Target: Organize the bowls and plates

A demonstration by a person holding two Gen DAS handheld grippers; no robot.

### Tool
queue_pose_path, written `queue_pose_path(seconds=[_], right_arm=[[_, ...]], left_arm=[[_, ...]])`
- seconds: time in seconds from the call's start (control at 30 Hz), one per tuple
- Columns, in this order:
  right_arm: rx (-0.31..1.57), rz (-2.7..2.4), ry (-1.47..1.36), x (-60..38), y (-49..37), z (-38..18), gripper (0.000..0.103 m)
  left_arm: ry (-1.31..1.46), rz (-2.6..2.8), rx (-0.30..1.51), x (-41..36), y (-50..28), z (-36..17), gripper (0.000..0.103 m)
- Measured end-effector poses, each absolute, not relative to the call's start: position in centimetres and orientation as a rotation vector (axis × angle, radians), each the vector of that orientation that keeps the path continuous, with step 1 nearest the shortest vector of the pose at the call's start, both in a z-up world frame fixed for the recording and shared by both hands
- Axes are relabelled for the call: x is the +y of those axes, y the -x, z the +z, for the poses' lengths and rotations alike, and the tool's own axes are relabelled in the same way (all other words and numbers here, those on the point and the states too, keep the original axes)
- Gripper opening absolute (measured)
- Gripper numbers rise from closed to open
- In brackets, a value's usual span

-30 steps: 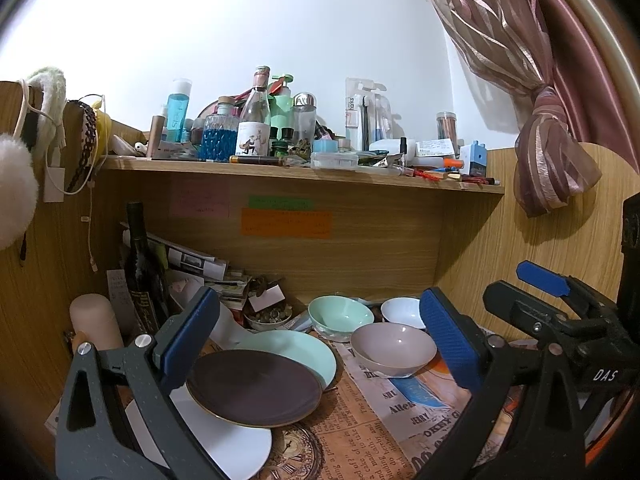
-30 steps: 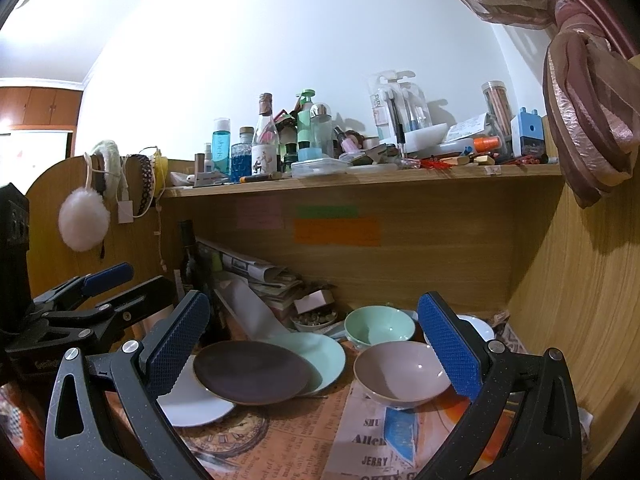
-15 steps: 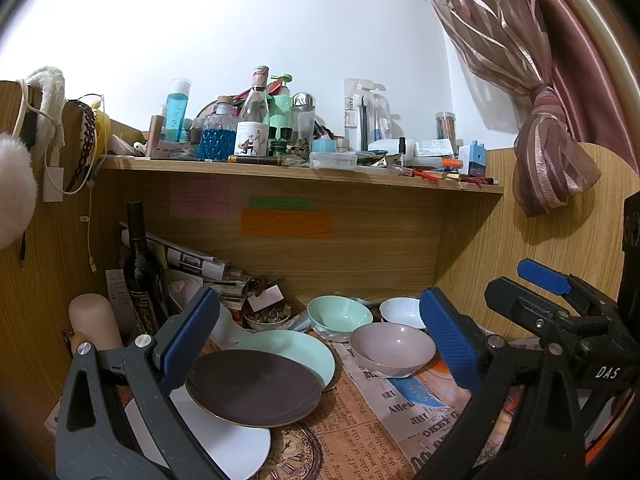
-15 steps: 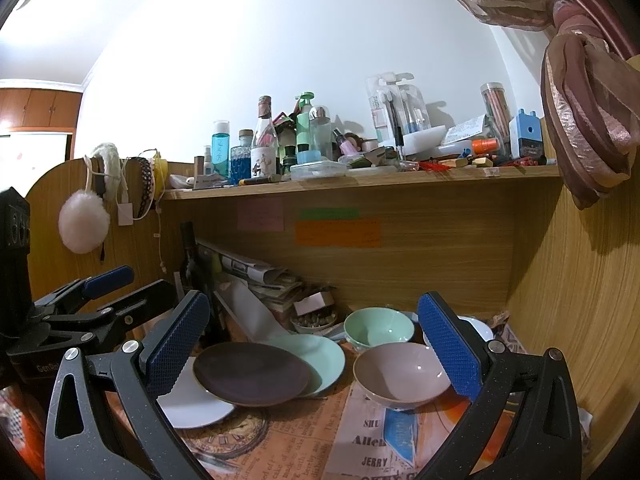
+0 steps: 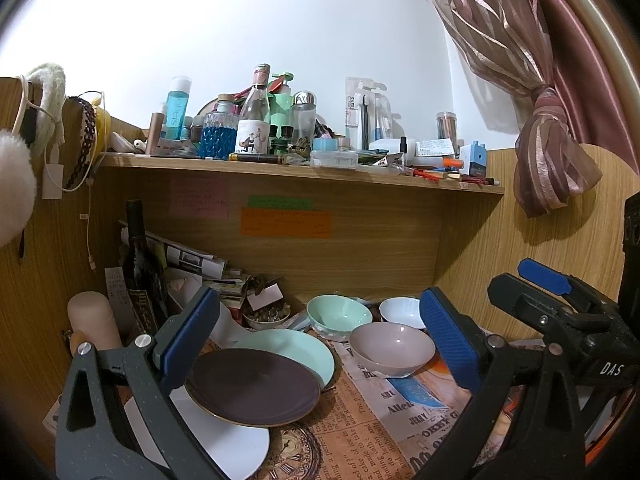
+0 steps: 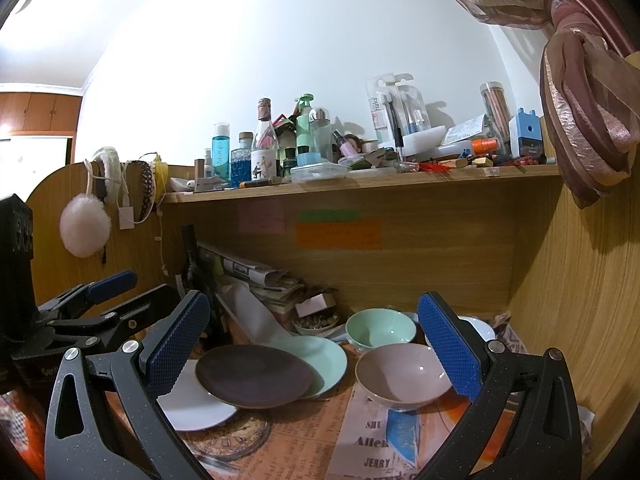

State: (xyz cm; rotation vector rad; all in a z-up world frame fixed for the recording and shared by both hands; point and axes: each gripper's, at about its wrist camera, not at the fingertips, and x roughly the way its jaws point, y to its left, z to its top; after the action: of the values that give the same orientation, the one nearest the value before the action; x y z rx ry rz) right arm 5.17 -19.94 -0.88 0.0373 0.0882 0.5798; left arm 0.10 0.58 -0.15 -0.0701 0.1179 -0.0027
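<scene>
Almost nothing has moved since one second ago: we still hold both tongs, left tongs and right tongs, spread wide and empty above the table. Nothing is sorted yet. The dark plate lies over the green plate and the white plate; the pink bowl, green bowl and white bowl stand separately. A wine bottle and newspapers crowd the back corner.

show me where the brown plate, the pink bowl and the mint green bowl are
brown plate point(image 5: 252, 388), left wrist view, centre of its face.
pink bowl point(image 6: 400, 376), right wrist view, inside of the bowl.
mint green bowl point(image 5: 338, 314), left wrist view, inner wall.
</scene>
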Motion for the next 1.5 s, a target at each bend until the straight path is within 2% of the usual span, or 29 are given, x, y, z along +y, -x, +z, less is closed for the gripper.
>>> queue_pose_path(seconds=[1.0, 1.37, 1.5], right_arm=[[0.085, 0.58, -0.032, -19.3, -5.0, -0.9, 0.103], [0.288, 0.597, 0.019, -16.2, -11.1, -4.6, 0.103], [0.368, 0.587, 0.049, -14.8, -14.1, -6.4, 0.103]], left_arm=[[0.065, 0.012, 0.124, 1.1, -0.2, -0.6, 0.103], [0.128, 0.01, 0.347, 5.6, -6.0, -3.6, 0.103], [0.136, 0.045, 0.408, 7.7, -8.1, -4.9, 0.097]])
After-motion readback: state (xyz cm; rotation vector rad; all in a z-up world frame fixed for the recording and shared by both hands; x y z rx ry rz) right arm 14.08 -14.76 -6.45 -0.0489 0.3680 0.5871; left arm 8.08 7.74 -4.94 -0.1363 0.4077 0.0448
